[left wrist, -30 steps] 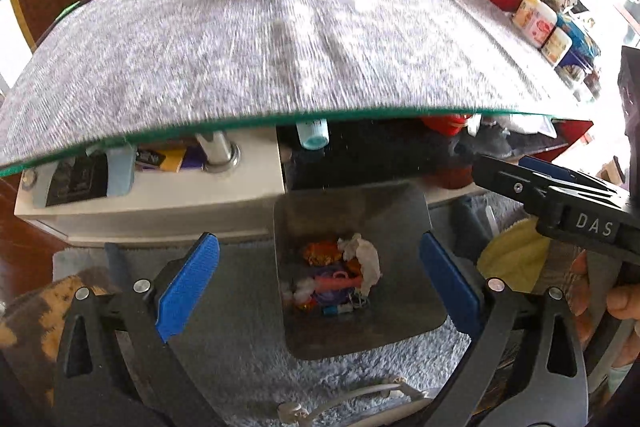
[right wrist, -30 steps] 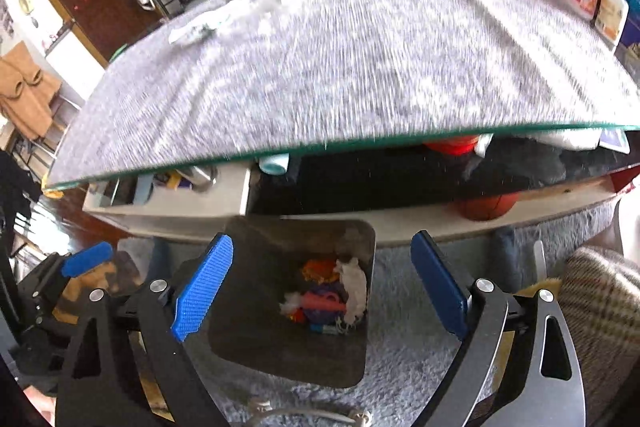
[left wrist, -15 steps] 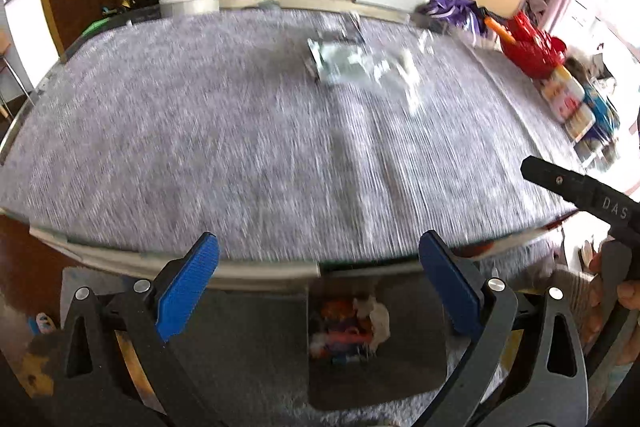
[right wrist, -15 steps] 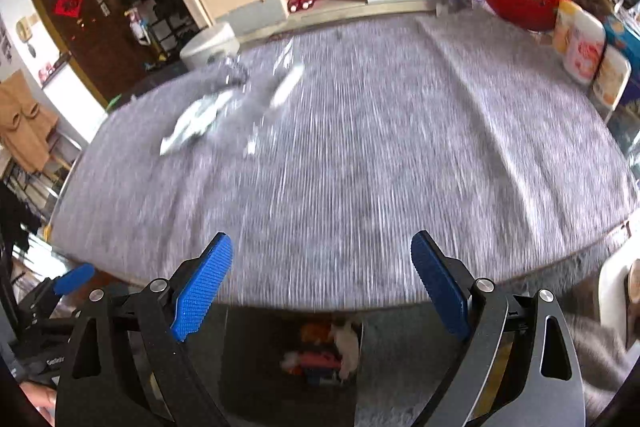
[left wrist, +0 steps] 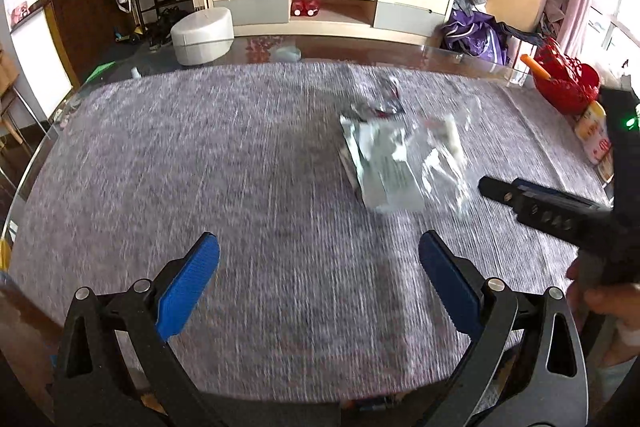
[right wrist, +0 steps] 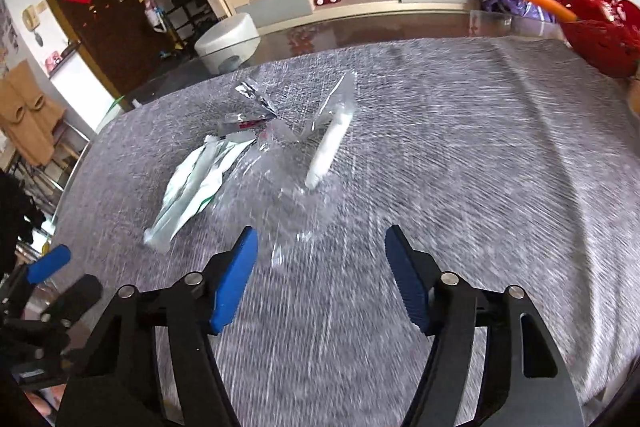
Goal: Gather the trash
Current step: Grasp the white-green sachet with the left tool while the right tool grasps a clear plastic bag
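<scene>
A white-green flat packet (left wrist: 382, 167) (right wrist: 192, 187), a clear plastic wrapper (left wrist: 444, 155) (right wrist: 296, 163) with a white stick (right wrist: 330, 151) in it, and a crumpled foil scrap (left wrist: 380, 105) (right wrist: 252, 103) lie together on the grey cloth-covered table (left wrist: 200, 167). My left gripper (left wrist: 318, 275) hangs open over the near part of the cloth, with nothing between its blue pads. My right gripper (right wrist: 320, 263) hovers just short of the clear wrapper; its jaws are closing and its pads touch nothing. It also shows at the right edge of the left wrist view (left wrist: 552, 211), held by a hand.
A red basket (left wrist: 564, 83) (right wrist: 600, 35) with an orange stick and some bottles (left wrist: 596, 135) stand at the table's right edge. Beyond the table are a white round stool (left wrist: 202, 35), a low TV cabinet (left wrist: 332, 3) and a dark door (right wrist: 92, 7).
Both grippers have risen from the bin under the table and moved forward over the tabletop toward the trash. The right gripper's jaws have narrowed. The bin has dropped out of view.
</scene>
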A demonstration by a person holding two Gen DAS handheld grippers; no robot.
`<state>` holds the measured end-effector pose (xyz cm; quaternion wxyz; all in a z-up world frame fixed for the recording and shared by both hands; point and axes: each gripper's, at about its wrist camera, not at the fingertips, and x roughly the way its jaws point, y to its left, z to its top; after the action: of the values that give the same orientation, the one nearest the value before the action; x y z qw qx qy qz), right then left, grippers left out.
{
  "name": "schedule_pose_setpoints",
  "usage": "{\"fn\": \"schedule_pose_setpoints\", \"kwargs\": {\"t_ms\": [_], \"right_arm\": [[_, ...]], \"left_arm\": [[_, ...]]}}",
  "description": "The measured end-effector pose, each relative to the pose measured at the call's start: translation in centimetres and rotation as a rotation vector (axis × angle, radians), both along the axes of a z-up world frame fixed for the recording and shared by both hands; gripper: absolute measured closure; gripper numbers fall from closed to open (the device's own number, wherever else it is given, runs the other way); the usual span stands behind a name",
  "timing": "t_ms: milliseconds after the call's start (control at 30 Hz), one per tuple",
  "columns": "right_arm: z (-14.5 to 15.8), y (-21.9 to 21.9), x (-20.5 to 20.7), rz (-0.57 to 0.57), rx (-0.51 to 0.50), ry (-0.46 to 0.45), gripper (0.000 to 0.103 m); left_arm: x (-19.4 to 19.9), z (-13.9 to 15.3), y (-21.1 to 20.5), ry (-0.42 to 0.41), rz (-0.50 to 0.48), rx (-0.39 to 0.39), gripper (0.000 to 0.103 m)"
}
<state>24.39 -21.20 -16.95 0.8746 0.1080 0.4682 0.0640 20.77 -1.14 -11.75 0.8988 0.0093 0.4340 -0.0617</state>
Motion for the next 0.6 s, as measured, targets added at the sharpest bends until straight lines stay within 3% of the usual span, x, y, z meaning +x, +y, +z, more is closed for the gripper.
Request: {"fn": "schedule_pose_setpoints", "kwargs": {"t_ms": [200,267,333,367,400,600], "right_arm": [[-1.2,1.0,1.8,0.03,-0.01,0.002,0.041],[-1.3,1.5,2.0,0.054,0.006,-0.004,0.063],[-1.1,1.9,1.9,0.063,-0.029,-0.023,0.075],[-1.0,2.1,1.9,0.068,-0.035,-0.028,0.095],[-1.2,2.2,1.9,0.081,-0.028,-0.018,0.099],[-1.0,1.2,0.8,0.102,-0.008,-0.033,0.1]], "left_arm": [[2.3,0.0,0.5,0.0,0.011,0.007,0.008],[3.1,-0.3,0.5,0.006,0.013,0.003,0.008],[3.7,-0.5,0.4,0.012,0.013,-0.006,0.008],[4.0,-0.7,0.3,0.017,0.01,-0.013,0.008],[4.2,-0.9,0.2,0.02,0.006,-0.018,0.008],[5.7,-2.5,-1.1,0.056,-0.028,-0.039,0.009]]}}
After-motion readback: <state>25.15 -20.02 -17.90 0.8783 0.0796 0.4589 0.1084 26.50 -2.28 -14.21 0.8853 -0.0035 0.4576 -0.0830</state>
